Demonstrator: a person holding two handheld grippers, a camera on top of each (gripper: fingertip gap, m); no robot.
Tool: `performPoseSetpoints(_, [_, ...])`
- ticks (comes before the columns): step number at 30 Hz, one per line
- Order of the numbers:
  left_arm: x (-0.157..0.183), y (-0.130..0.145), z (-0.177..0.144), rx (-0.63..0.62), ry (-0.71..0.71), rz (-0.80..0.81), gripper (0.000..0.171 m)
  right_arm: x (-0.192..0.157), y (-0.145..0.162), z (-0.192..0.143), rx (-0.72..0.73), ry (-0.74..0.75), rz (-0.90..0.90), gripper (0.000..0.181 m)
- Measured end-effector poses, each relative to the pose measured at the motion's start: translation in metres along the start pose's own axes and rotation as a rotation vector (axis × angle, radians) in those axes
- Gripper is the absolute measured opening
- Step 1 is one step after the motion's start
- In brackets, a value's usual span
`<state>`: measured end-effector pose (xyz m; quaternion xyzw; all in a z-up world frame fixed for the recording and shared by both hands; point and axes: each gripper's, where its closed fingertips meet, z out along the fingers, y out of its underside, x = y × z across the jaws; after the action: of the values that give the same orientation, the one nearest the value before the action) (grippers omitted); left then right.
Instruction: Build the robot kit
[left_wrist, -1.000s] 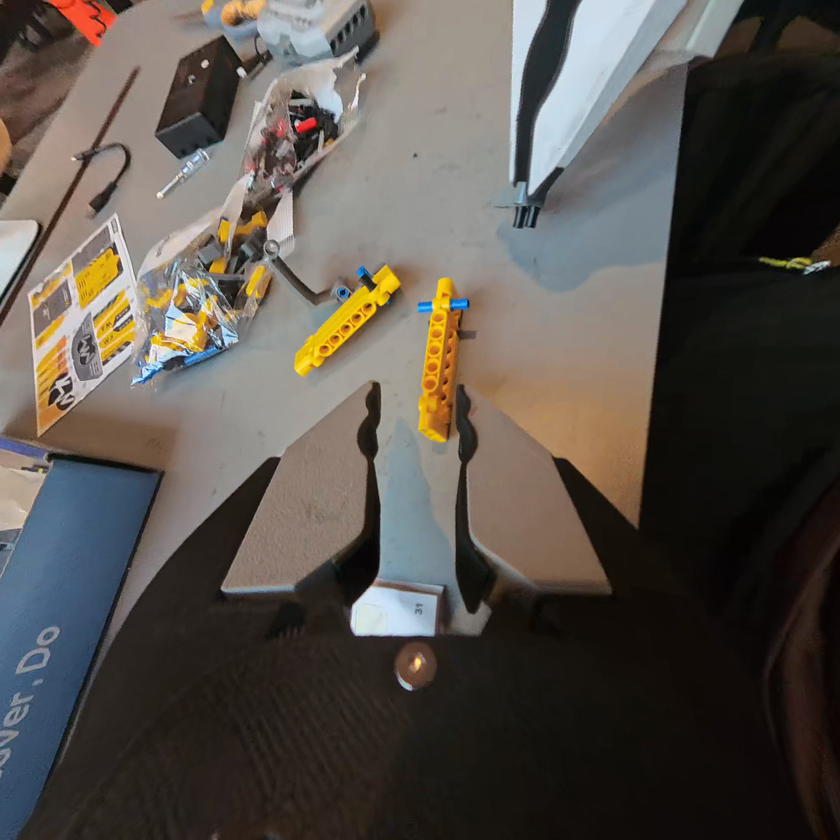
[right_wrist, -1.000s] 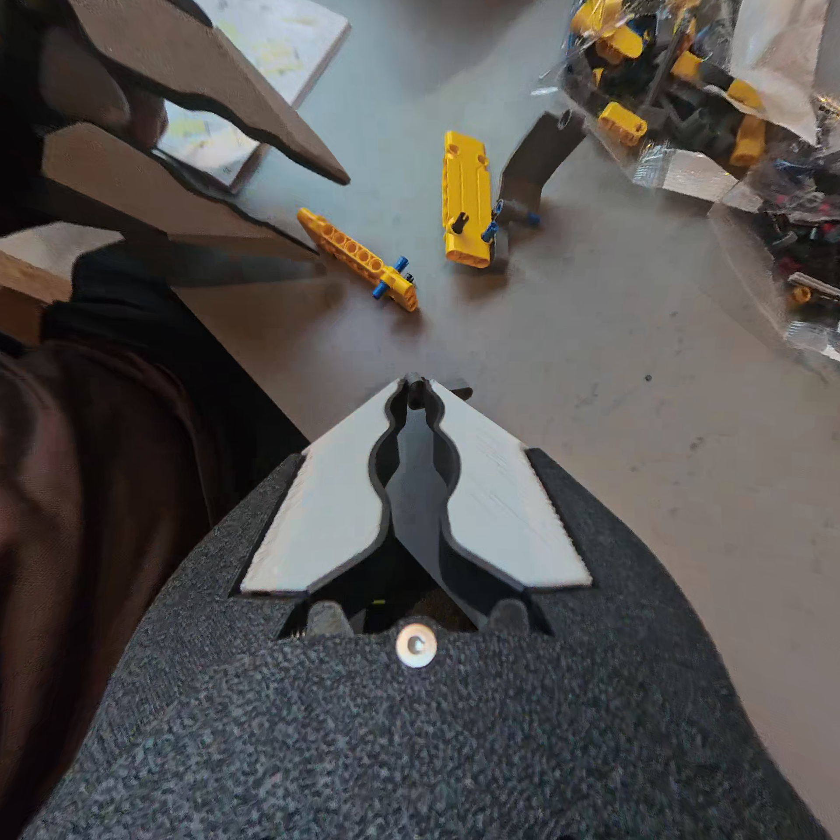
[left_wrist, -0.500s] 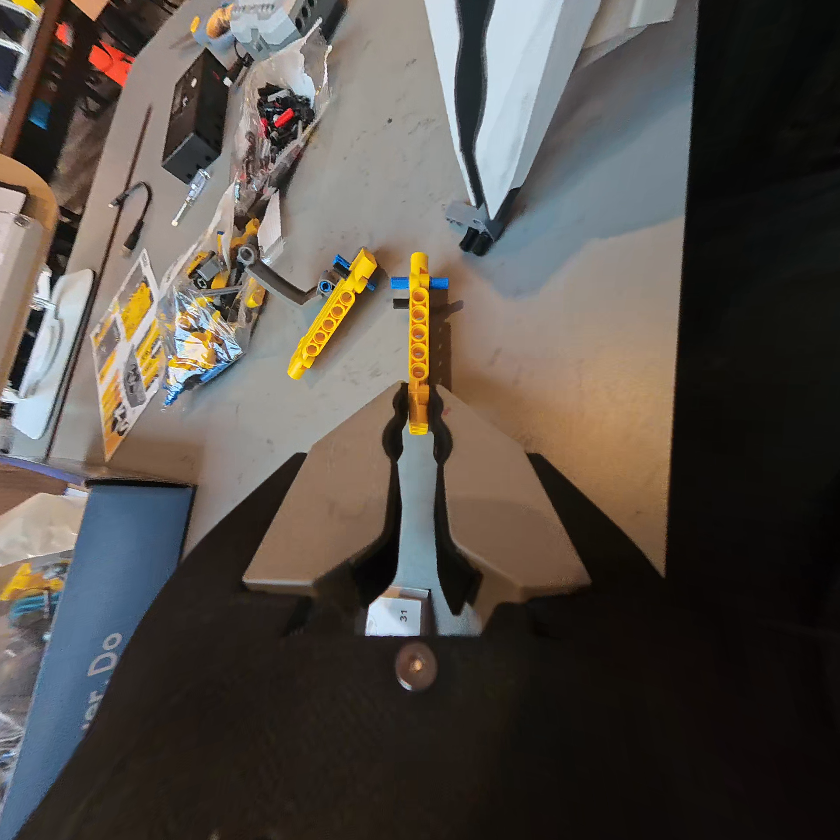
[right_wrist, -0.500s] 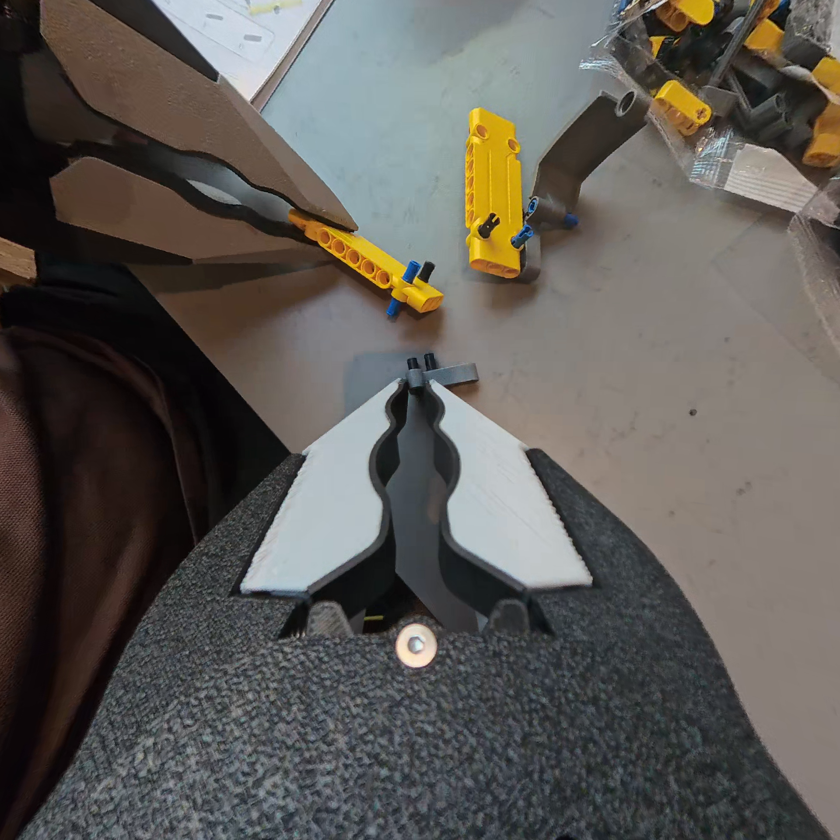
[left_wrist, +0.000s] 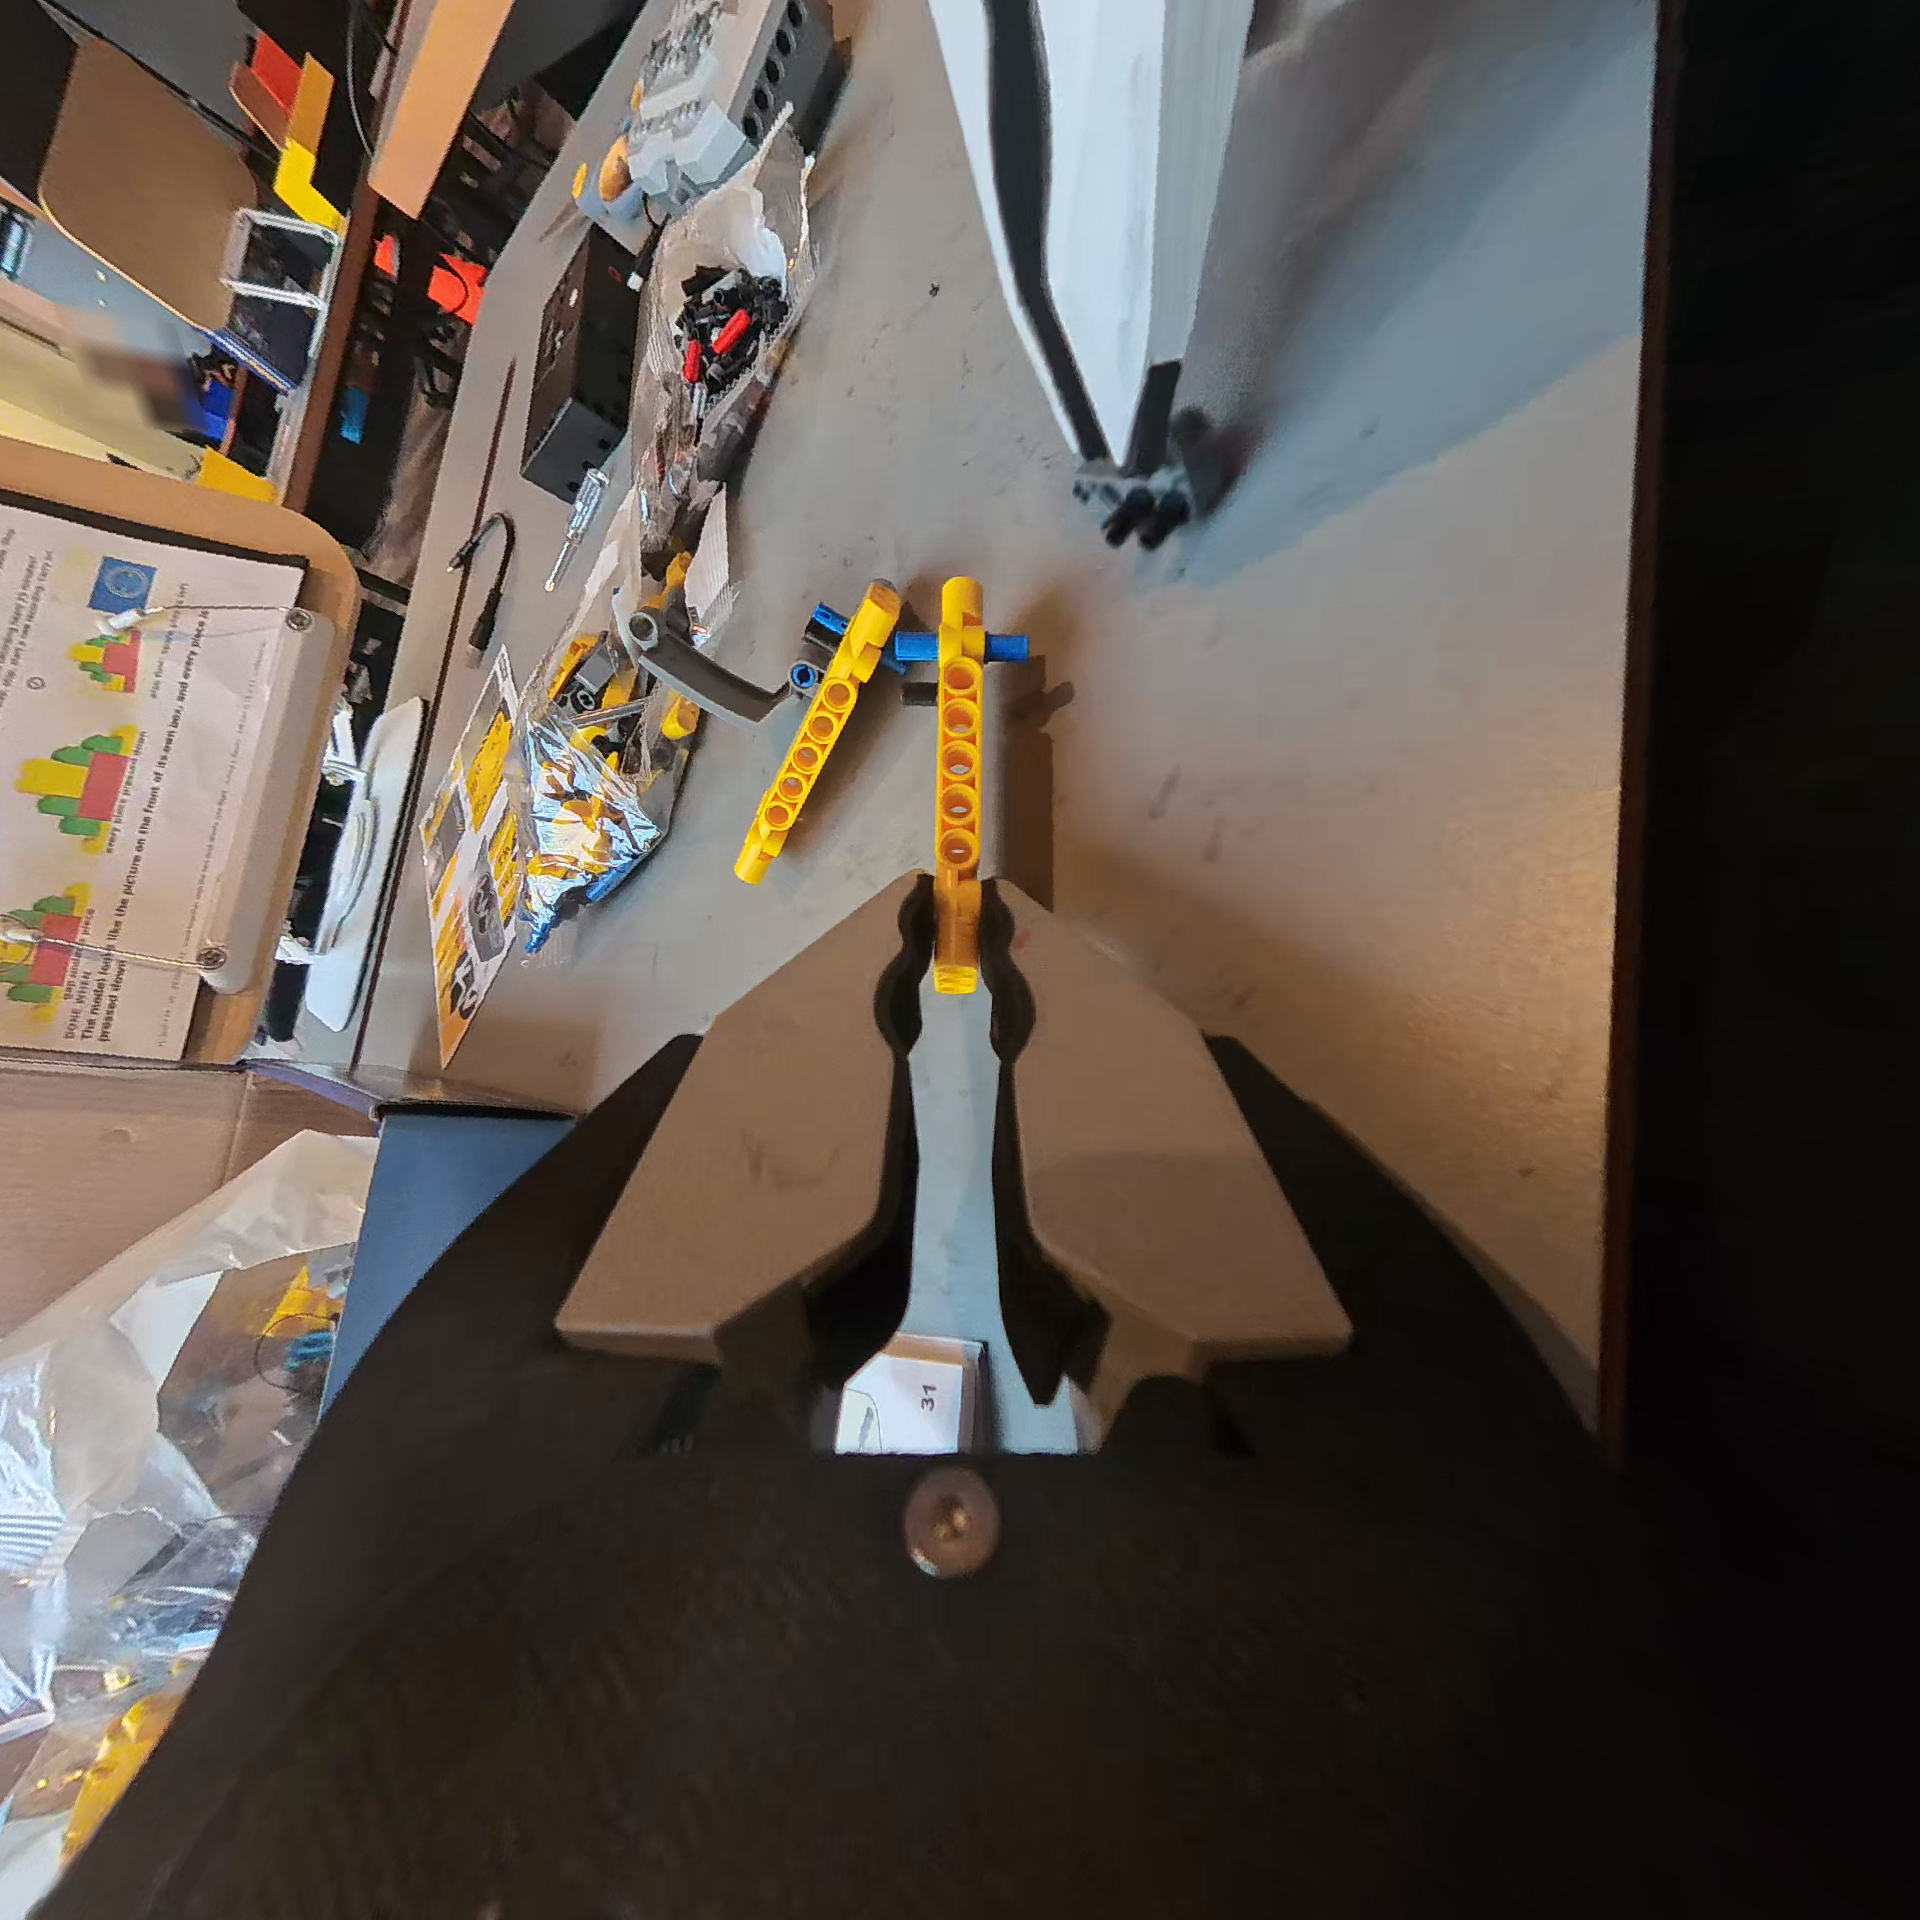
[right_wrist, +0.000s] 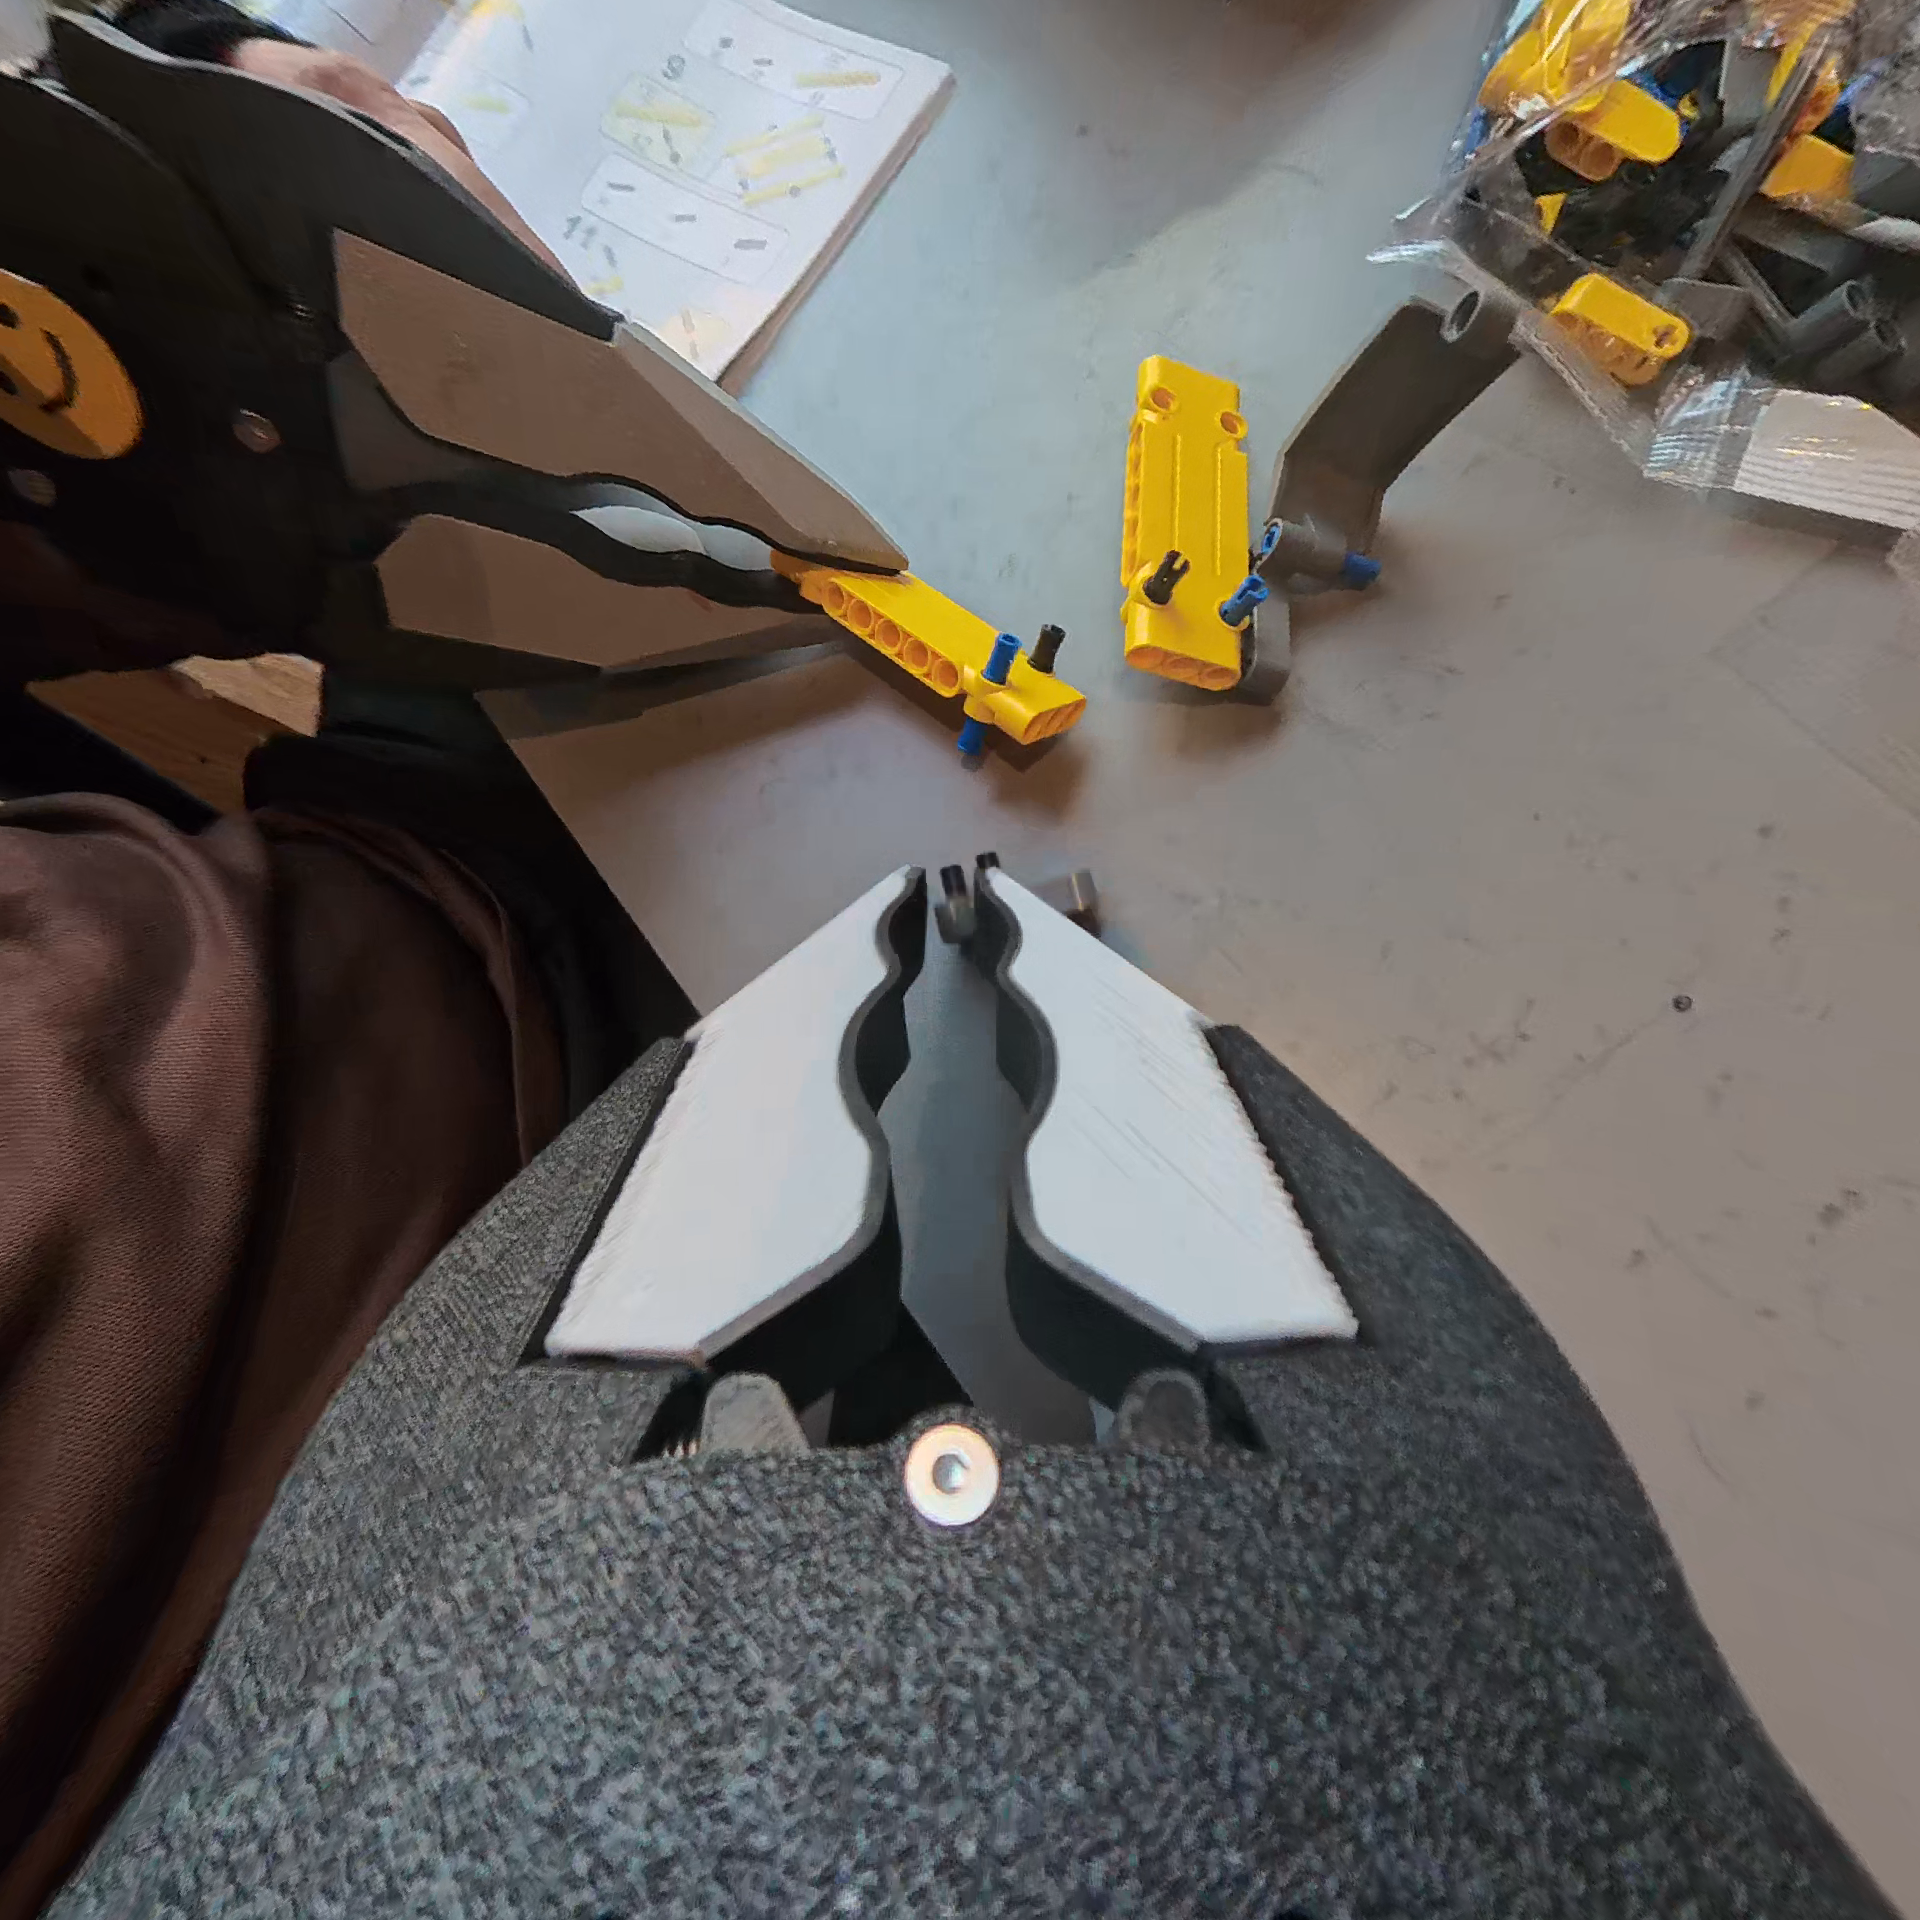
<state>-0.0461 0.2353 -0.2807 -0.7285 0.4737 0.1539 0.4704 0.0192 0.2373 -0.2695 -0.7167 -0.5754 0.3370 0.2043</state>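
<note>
Left tongs (left_wrist: 957, 914) pinch the near end of a yellow holed beam (left_wrist: 958, 758) above the table (left_wrist: 1299, 831); right tongs (right_wrist: 961, 899) clamp a small grey pin-connector (right_wrist: 954, 904) (partly hidden).

Small numbered white sticker (left_wrist: 914, 1397), printed notice sheet (left_wrist: 125, 769) on board, numbered instruction booklet (right_wrist: 717, 145)

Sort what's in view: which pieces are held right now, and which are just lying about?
Held:
- yellow holed beam in left gripper
- small grey piece with black pins in right gripper

Lying about:
- yellow panel
- grey curved piece
- parts bags
- instruction booklet
</note>
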Motion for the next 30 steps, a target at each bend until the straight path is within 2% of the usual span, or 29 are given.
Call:
performPoseSetpoints(3, [-0.001,0.000,0.001,0.010,-0.021,0.042,0.005,-0.003,-0.002,-0.003,0.027,-0.033,-0.020,0.014])
performPoseSetpoints(9, [-0.003,0.001,0.001,0.009,-0.040,0.068,0.005,0.002,0.002,-0.030,0.060,-0.015,-0.211,0.016])
performPoseSetpoints(12, [-0.002,0.000,0.002,0.007,-0.056,0.108,0.005,0.010,0.008,-0.038,0.038,0.037,-0.329,0.016])
performPoseSetpoints(17, [-0.001,-0.001,0.002,-0.006,-0.092,0.162,0.005,0.012,0.014,-0.035,-0.044,0.034,-0.481,0.016])
performPoseSetpoints(22, [0.004,-0.003,-0.004,0.019,-0.070,0.144,0.005,0.001,0.005,-0.019,-0.061,-0.009,-0.443,0.017])
performPoseSetpoints(30, [0.009,0.000,-0.014,0.040,0.007,0.074,0.008,0.000,0.014,-0.004,-0.084,-0.026,-0.362,0.019])
